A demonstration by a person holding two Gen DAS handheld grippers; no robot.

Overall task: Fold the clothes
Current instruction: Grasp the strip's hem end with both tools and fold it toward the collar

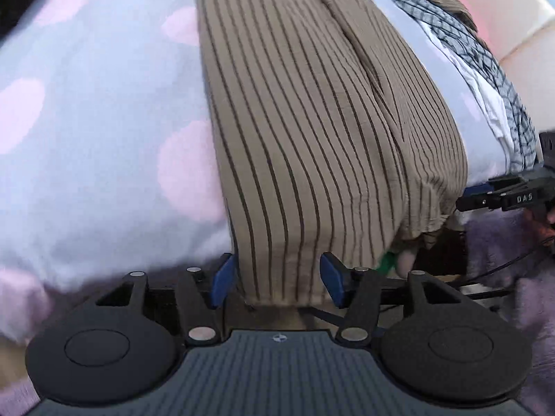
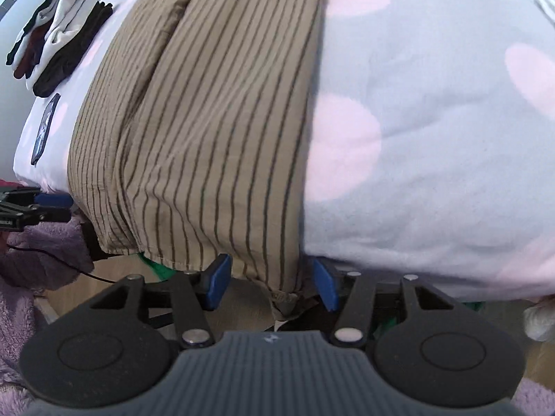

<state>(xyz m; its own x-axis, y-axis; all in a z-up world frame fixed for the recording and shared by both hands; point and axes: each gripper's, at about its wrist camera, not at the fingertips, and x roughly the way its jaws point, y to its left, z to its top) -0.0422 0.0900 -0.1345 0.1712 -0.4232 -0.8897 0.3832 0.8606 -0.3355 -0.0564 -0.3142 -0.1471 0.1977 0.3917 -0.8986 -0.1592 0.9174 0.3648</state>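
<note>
Dotted bedding (image 1: 86, 111); right tool (image 1: 503, 197) reads "DAS".

Showing white letters "DAS" on the black side of the right gripper (image 1: 499, 197), at about three o'clock in the left wrist view. Bearing a small round emblem, too small to read, on the grey ribbed housing (image 1: 279, 338) at six o'clock. Carrying a white mark, blurred beyond reading, on a dark flat patch (image 2: 45, 128) at nine o'clock in the right wrist view, lying on the dotted bedding (image 2: 433, 138).
</note>
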